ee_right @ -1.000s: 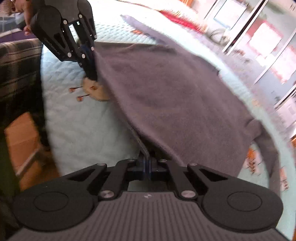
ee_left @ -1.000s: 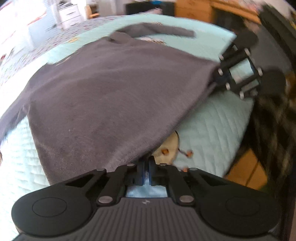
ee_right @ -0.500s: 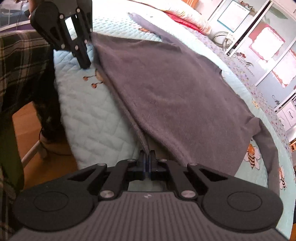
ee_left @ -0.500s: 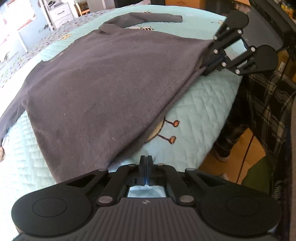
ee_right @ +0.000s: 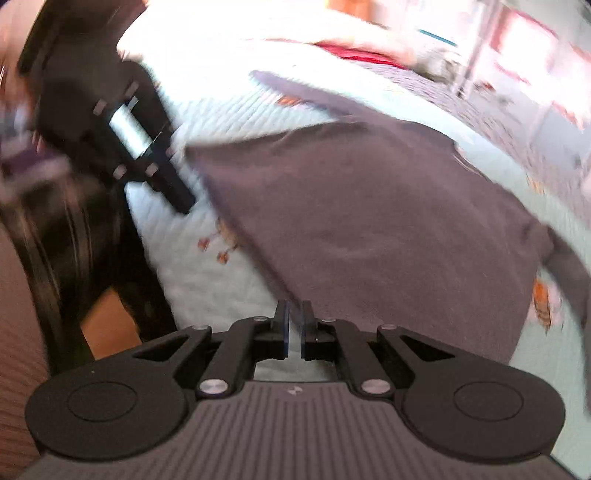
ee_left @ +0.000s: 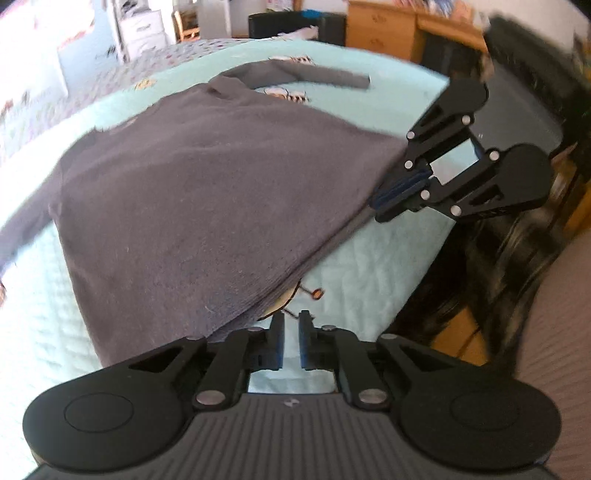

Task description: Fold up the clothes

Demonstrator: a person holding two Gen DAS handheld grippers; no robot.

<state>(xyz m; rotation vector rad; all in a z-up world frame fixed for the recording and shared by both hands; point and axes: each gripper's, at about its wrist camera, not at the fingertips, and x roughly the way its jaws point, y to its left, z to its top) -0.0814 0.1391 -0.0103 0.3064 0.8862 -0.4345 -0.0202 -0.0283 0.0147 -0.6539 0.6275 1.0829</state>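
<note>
A grey sweater (ee_left: 207, 206) lies spread across a pale green quilt (ee_left: 373, 273) on a bed, filling the centre and left of the left wrist view; one sleeve (ee_left: 314, 75) stretches along the upper centre of that frame, the other runs off the left edge. The left gripper (ee_left: 291, 332), at the bottom centre of its own view, has its pads parted by a narrow gap with nothing between them; the sweater's hem corner lies just to the left of its fingers. The right gripper (ee_right: 294, 326), at the bottom centre of the right wrist view, also shows a narrow gap between its pads, empty, with the hem edge just beyond the tips. In the left wrist view the right gripper (ee_left: 397, 201) sits at centre right, at the sweater's other hem corner; whether it touches the cloth cannot be told. The right wrist view is blurred. A wooden dresser (ee_left: 384, 29) stands at the upper right of the left wrist frame.
</note>
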